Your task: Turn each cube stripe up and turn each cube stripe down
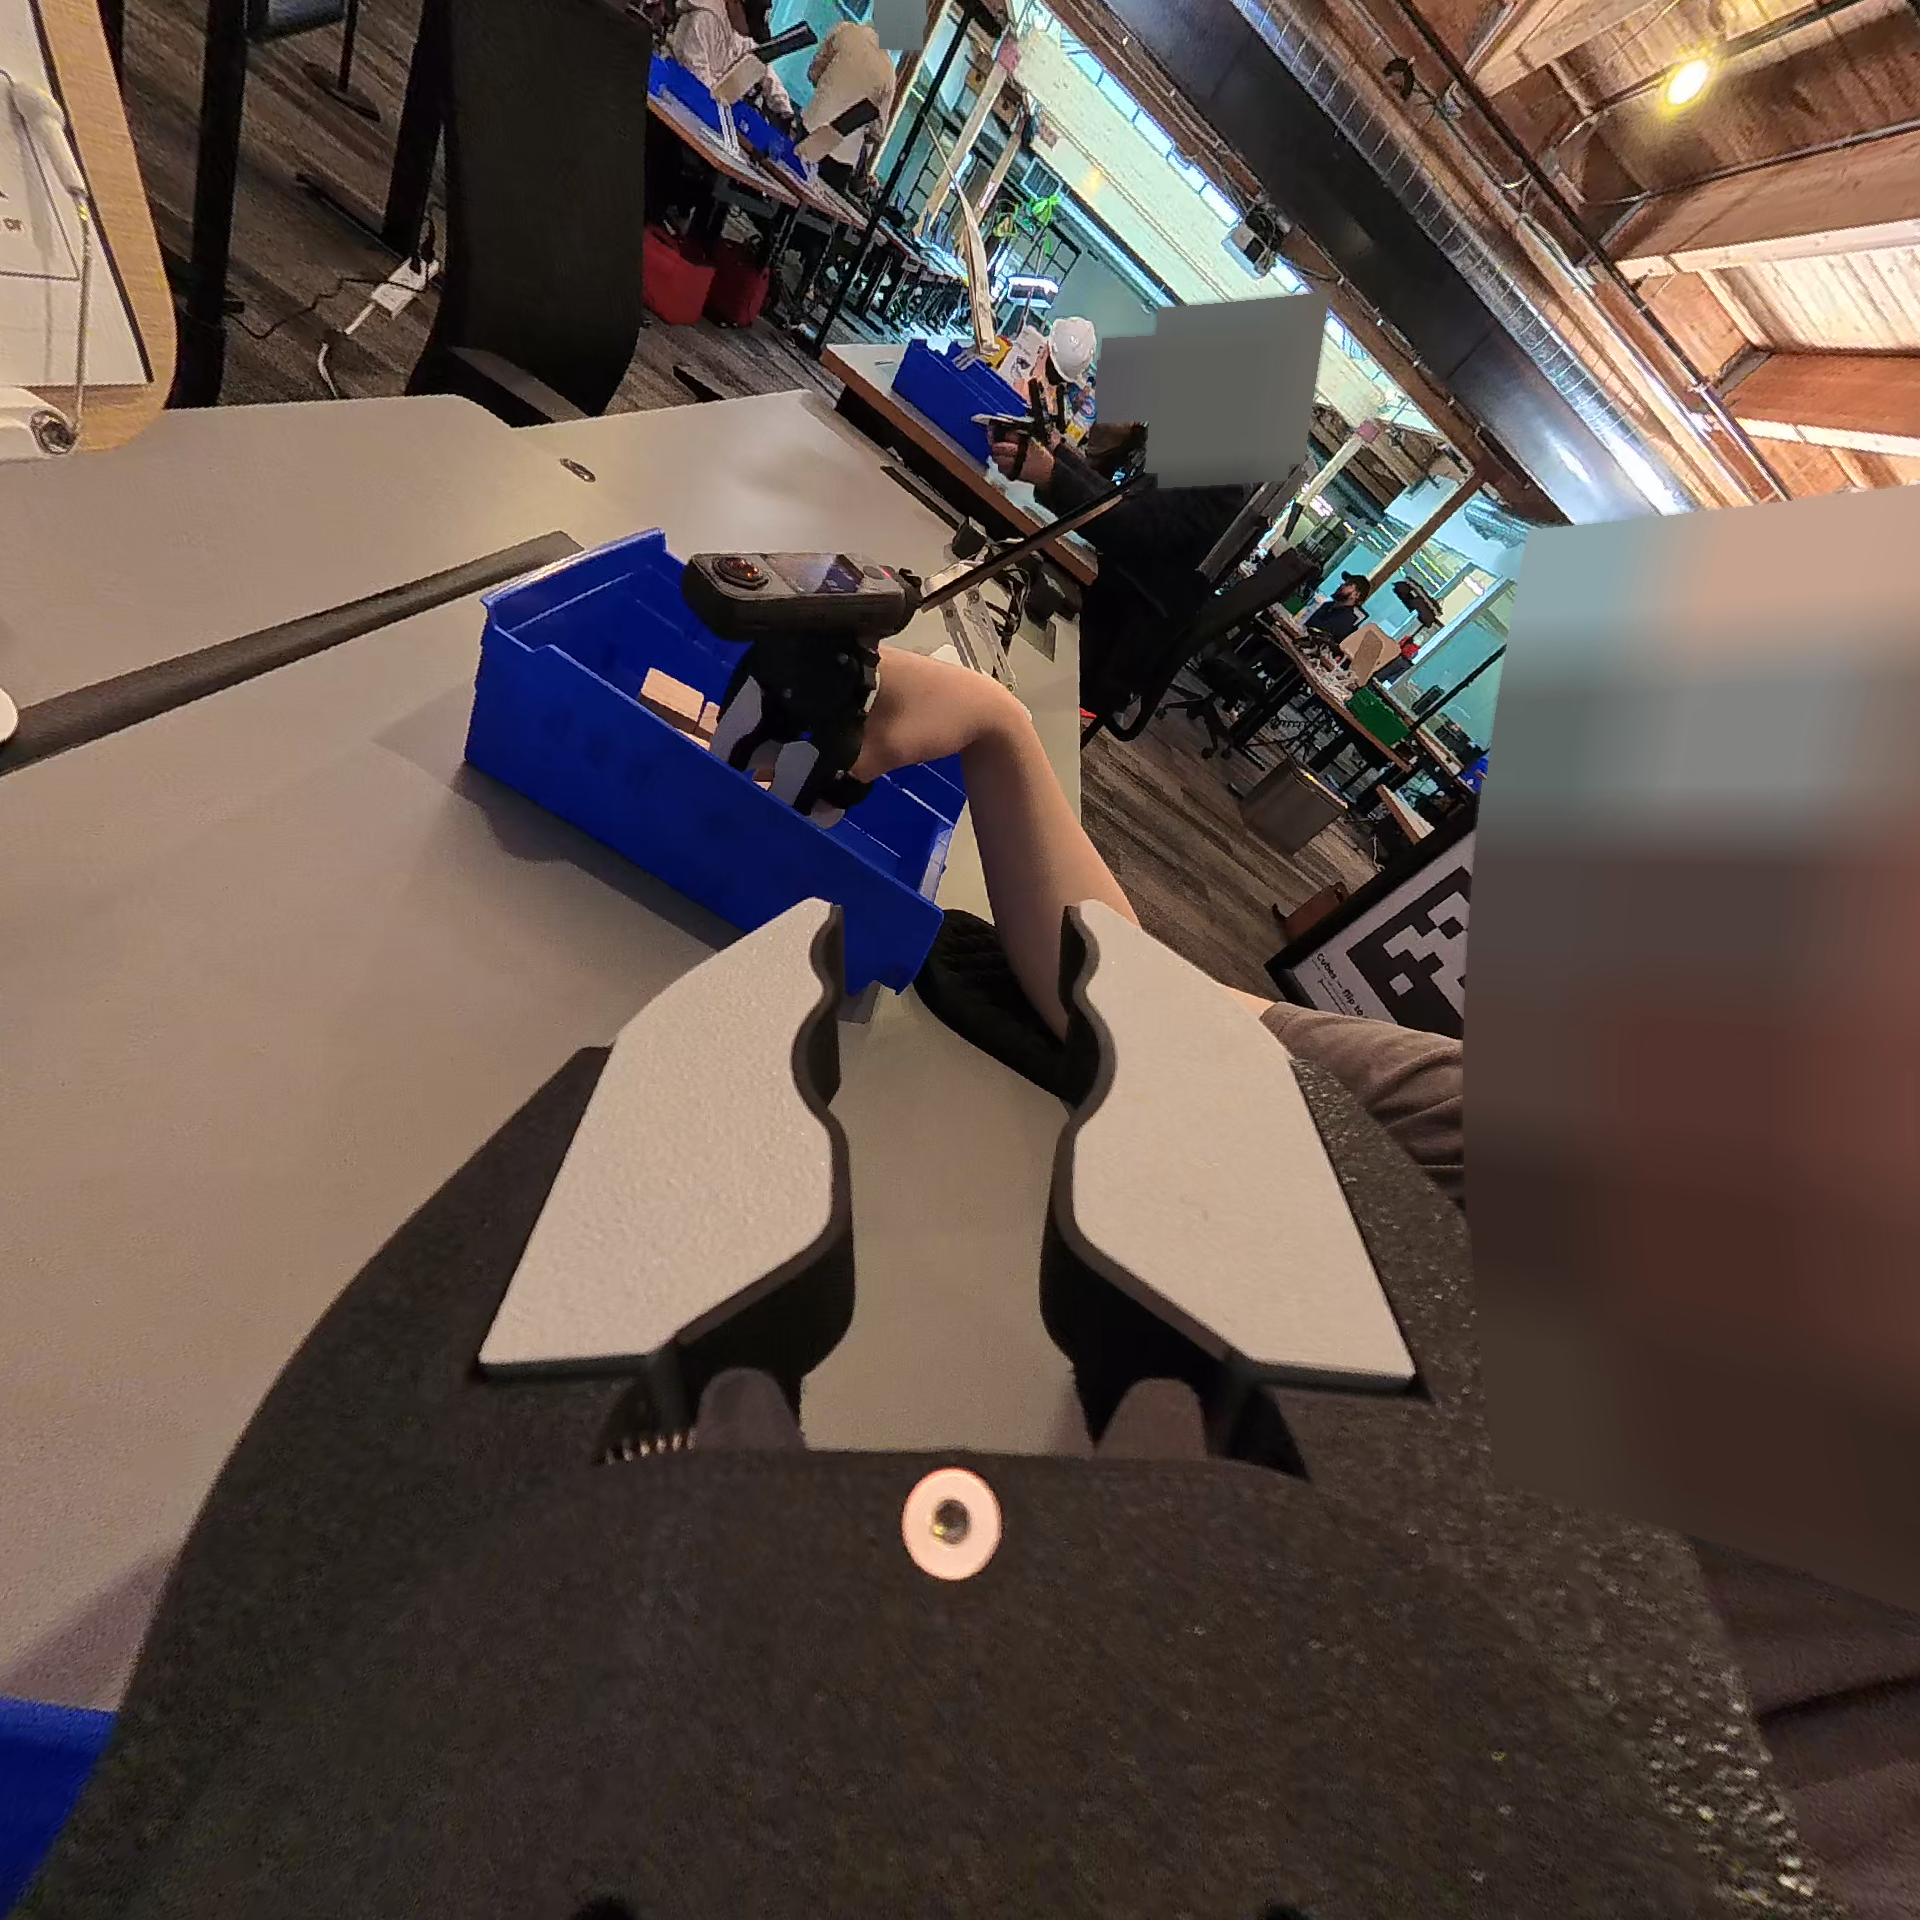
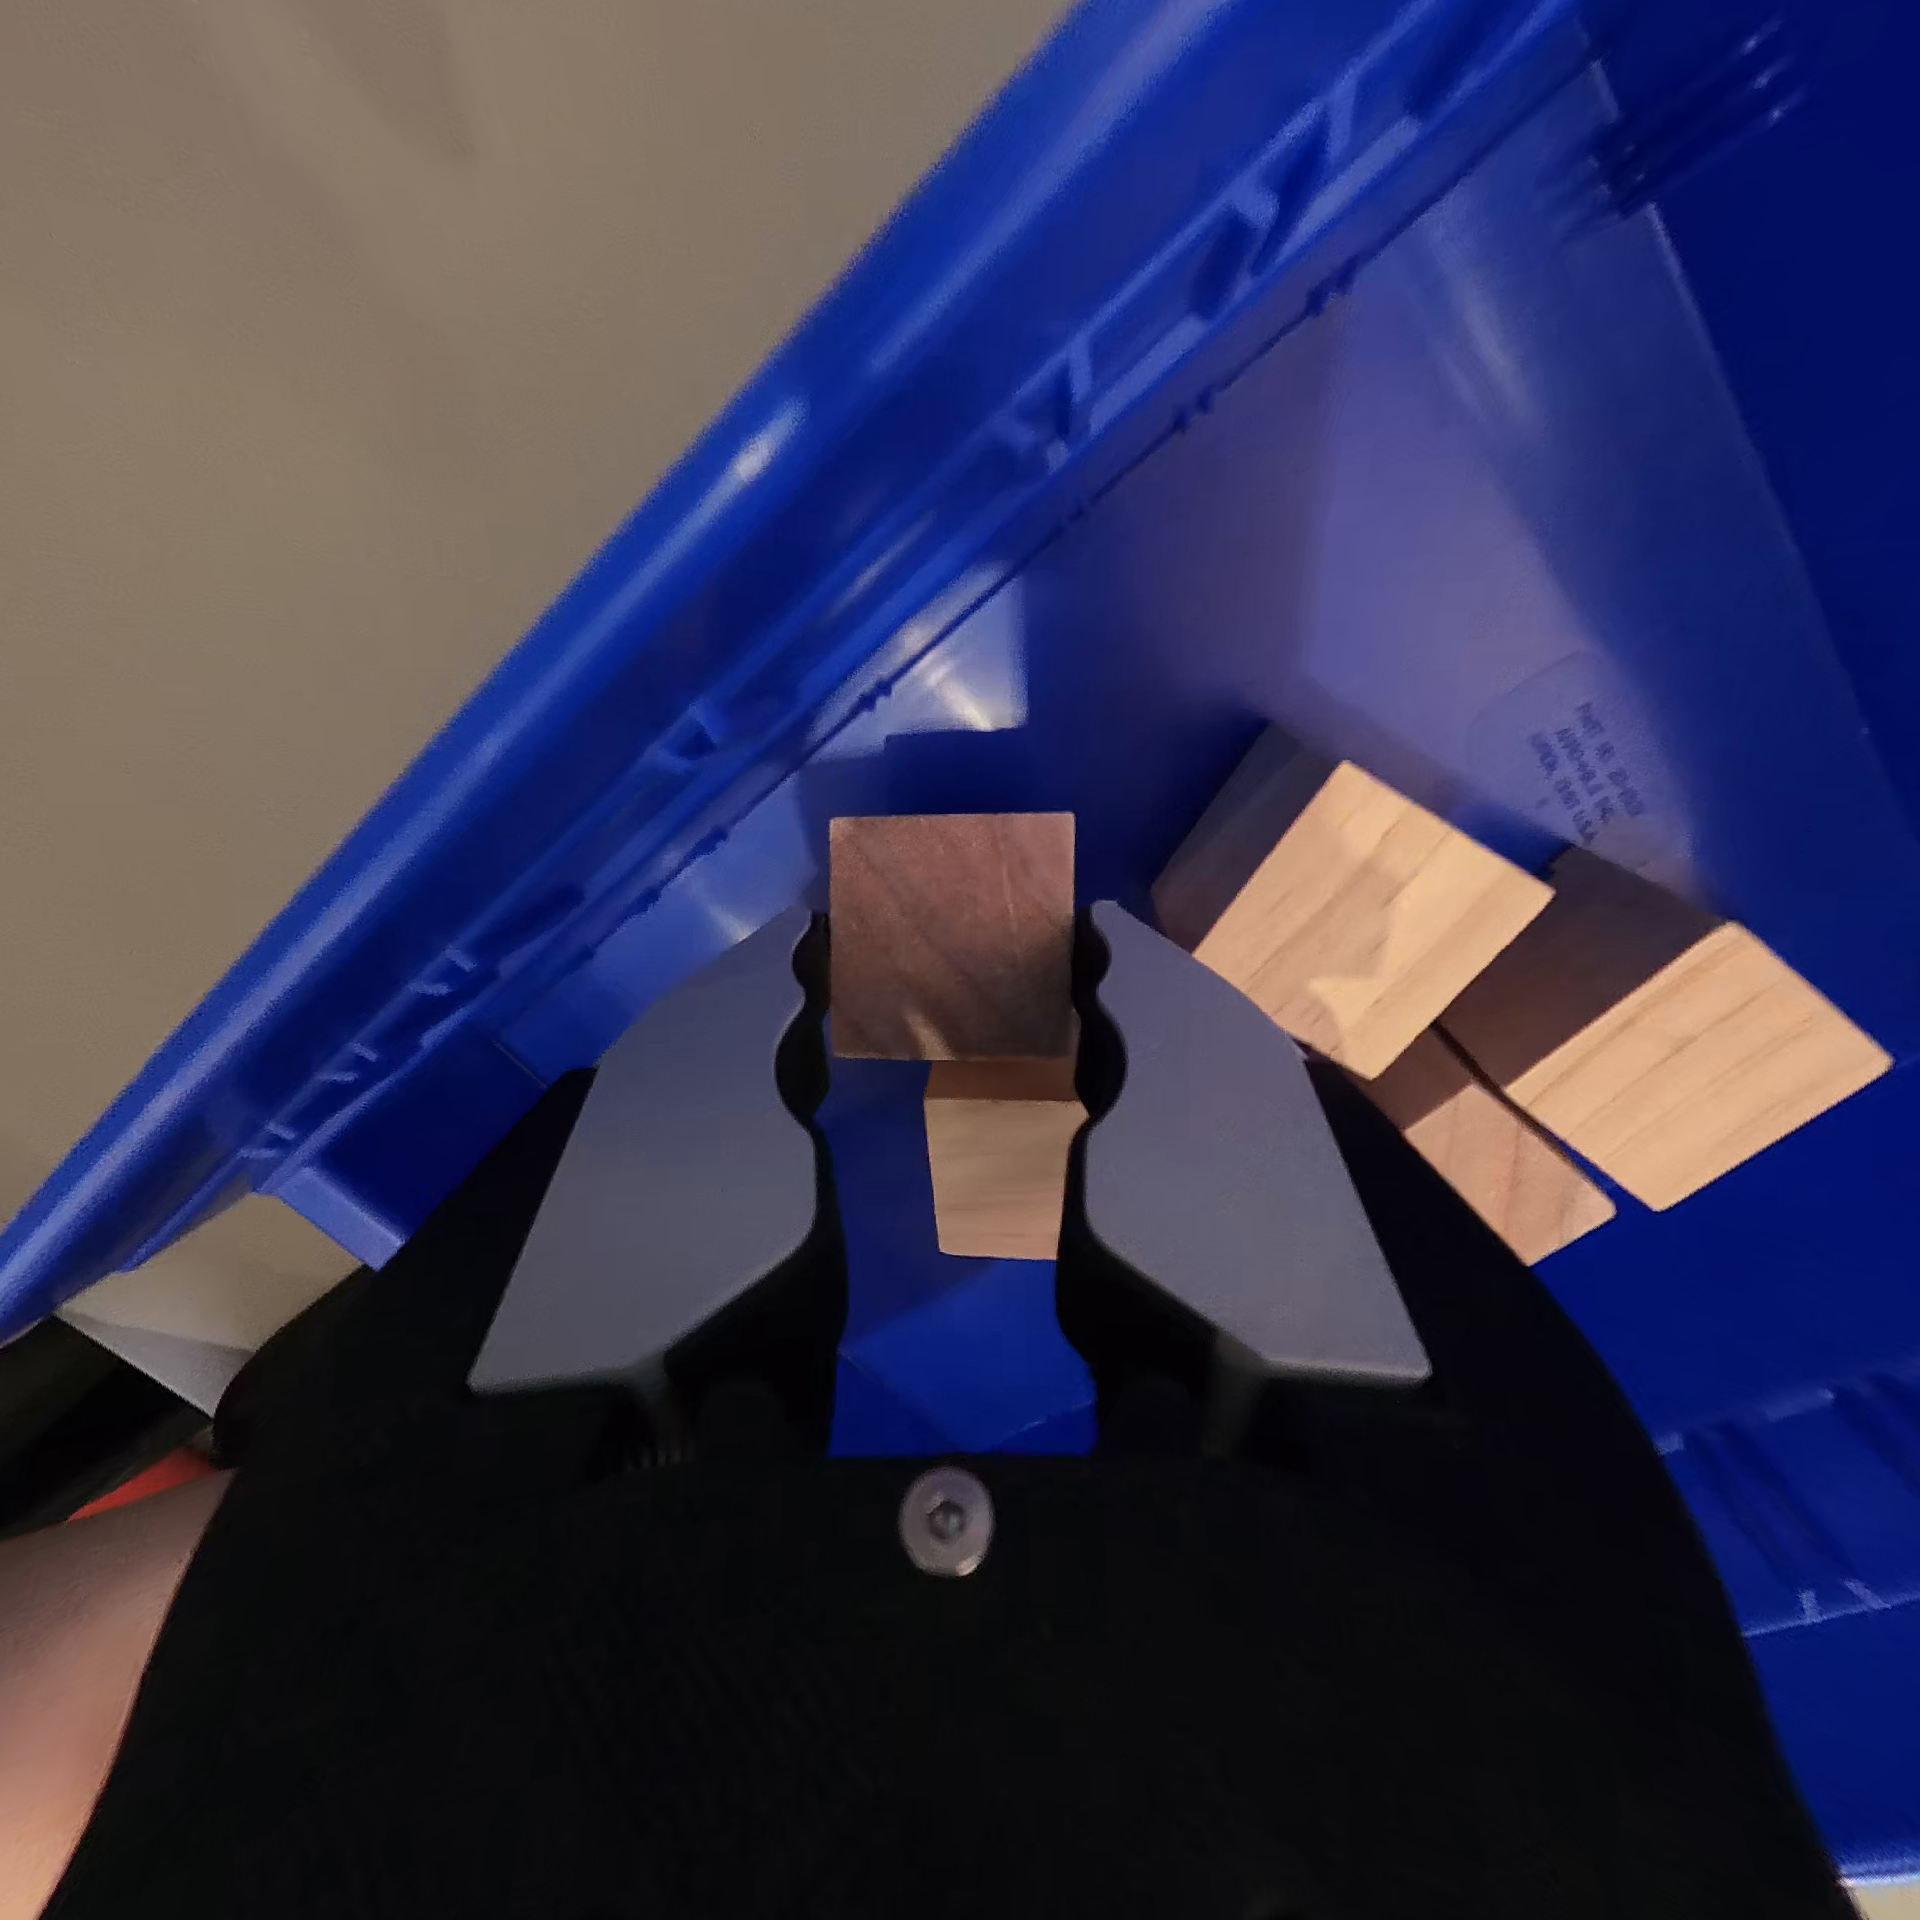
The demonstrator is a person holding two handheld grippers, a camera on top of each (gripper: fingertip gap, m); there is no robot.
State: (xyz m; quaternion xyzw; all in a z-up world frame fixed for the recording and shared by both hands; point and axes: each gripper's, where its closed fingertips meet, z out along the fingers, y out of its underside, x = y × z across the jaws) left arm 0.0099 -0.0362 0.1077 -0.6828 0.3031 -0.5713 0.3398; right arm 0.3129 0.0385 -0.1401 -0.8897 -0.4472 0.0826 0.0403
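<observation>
Inside the blue bin (image 2: 1455, 468), the right gripper (image 2: 951, 961) clamps a dark-faced cube (image 2: 951, 935); rotate slowly, clear of neighbouring cubes (image 2: 1361, 914). The left gripper (image 1: 948, 1023) waits, half-open and empty.

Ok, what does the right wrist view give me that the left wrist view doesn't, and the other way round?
Only the right wrist view shows the bin's inside up close: the right gripper closed on a dark-faced cube, a light cube below it, and more wooden cubes to the side.

Only the left wrist view shows the left gripper, open and empty over the grey table, away from the bin, plus the whole right gripper reaching into the bin and the workshop behind.

Both show the blue bin on the table.
</observation>
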